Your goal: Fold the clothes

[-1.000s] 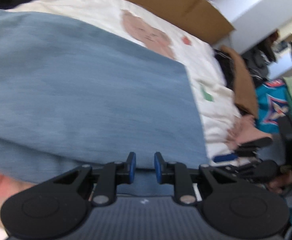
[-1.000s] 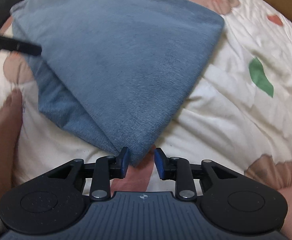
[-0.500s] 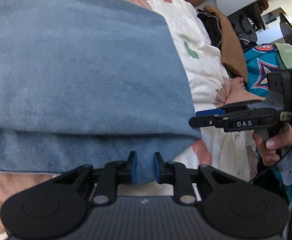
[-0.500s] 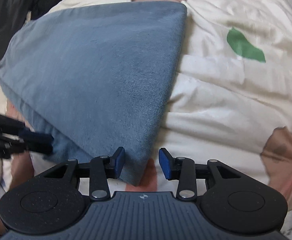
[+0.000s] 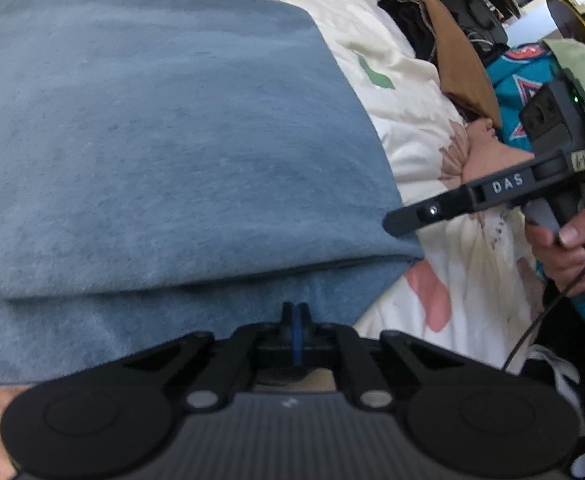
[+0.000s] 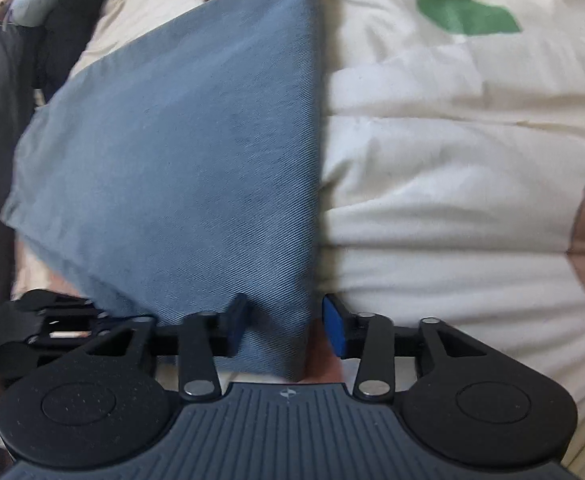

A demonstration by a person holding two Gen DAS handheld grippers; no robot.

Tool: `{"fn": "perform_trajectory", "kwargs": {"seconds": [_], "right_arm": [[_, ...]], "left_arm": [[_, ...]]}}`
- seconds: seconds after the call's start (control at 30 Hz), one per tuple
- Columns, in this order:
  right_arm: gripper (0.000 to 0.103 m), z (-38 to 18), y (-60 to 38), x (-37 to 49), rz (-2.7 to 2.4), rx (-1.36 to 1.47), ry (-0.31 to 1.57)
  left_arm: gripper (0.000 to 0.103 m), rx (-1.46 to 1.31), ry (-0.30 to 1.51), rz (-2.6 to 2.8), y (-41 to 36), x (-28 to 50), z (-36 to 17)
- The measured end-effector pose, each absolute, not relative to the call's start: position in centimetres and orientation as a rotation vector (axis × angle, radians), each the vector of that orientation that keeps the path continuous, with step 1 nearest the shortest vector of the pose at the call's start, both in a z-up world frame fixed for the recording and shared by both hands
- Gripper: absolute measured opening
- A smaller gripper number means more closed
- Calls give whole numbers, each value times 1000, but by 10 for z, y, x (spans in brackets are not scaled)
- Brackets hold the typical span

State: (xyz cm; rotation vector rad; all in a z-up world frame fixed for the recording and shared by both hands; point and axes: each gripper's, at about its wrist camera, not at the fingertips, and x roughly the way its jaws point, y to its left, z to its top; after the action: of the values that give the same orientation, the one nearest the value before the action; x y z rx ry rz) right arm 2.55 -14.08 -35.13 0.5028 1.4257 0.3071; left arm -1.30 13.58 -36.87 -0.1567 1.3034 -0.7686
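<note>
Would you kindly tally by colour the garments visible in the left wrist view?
Blue: 1, the folded blue garment on the bed.
Brown: 1, the brown garment.
Teal: 1, the teal patterned garment.
Pale green: 1, the pale green garment.
Total: 4.

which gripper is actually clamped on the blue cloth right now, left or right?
The left gripper: its blue pads are pressed together on the near edge of the folded blue cloth. The right gripper stands open, its fingers straddling the cloth's corner.
</note>
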Motion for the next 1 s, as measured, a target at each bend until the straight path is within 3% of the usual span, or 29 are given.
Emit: {"fn": "perform_trajectory", "kwargs": {"seconds": [0.43, 0.53, 0.57, 0.63, 0.77, 0.87, 1.0], "right_arm": [[44, -379, -166, 34, 401, 782, 1459], [43, -382, -171, 32, 422, 847, 1452], [37, -383, -173, 32, 428, 869, 1450], [37, -385, -176, 30, 442, 913, 1444], [37, -387, -181, 30, 466, 989, 1430], [37, -382, -182, 32, 477, 1015, 1415], [37, -376, -183, 36, 492, 1050, 1394]], "left_arm": [[5, -319, 1293, -601, 206, -8, -339], [10, -372, 1281, -571, 216, -2, -336], [11, -383, 1273, -563, 217, 0, -335], [20, -407, 1258, -560, 217, 2, -334], [22, -438, 1233, -573, 216, 5, -333], [35, -458, 1210, -555, 218, 8, -330], [36, -473, 1185, -508, 223, 14, -328]]}}
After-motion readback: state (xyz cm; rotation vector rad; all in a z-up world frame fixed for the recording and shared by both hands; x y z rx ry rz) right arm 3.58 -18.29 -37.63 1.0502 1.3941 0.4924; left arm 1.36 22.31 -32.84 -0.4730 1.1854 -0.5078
